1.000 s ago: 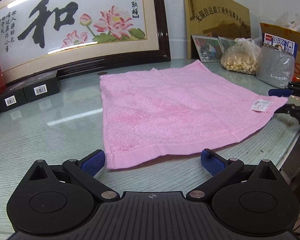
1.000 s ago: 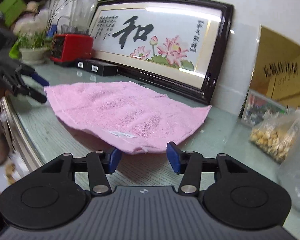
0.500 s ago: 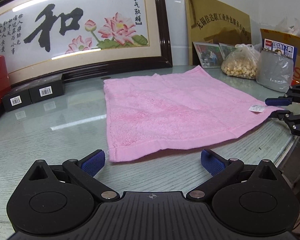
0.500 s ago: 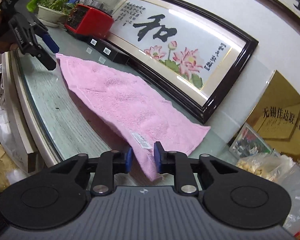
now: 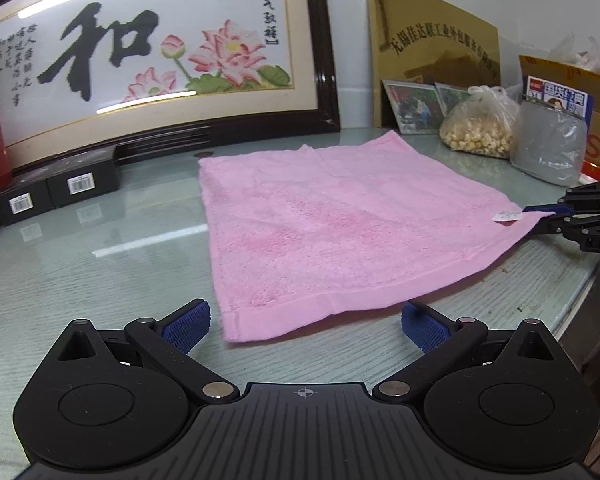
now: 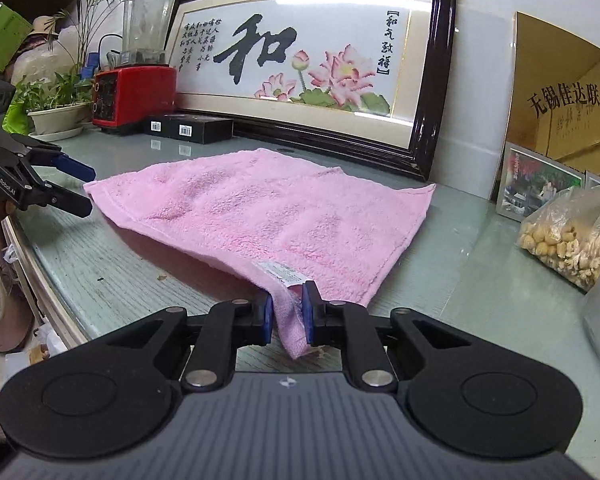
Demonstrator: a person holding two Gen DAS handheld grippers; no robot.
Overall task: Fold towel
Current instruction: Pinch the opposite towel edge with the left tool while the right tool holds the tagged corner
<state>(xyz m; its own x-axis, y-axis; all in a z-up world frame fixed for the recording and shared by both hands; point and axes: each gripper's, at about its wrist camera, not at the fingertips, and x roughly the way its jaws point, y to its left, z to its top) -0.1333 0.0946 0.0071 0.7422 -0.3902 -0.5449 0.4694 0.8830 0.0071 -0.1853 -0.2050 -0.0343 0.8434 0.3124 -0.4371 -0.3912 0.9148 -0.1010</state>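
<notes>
A glass-topped table [image 5: 100,272] carries a pink towel [image 5: 340,232], two black boxes [image 5: 56,192], a framed picture [image 6: 300,60], a bag of nuts [image 5: 478,128] and a red blender [image 6: 134,92].

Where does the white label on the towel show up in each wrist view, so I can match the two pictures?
Left wrist: the label sits far right, at the towel corner pinched by the right gripper.
Right wrist: the label is low centre, just above the right gripper, shut on that corner.
Shared landmark: the framed lotus picture behind the towel.
</notes>
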